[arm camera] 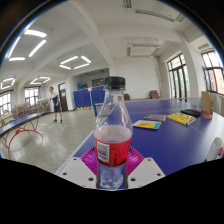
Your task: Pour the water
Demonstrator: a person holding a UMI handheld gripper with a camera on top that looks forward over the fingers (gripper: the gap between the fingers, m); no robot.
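I have the plastic bottle [112,135] upright, its long axis vertical, right between my gripper [111,160] fingers over the blue table [175,140]. Both pink pads [88,158] appear pressed against its red label, so I judge it gripped for tipping.

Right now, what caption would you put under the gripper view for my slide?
Tool closed on a clear bottle with a red label and black cap, above the blue table.

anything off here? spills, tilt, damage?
Nothing stands out. The bottle is upright and capped between the gripper fingers, its red label intact. No spill shows on the blue table.
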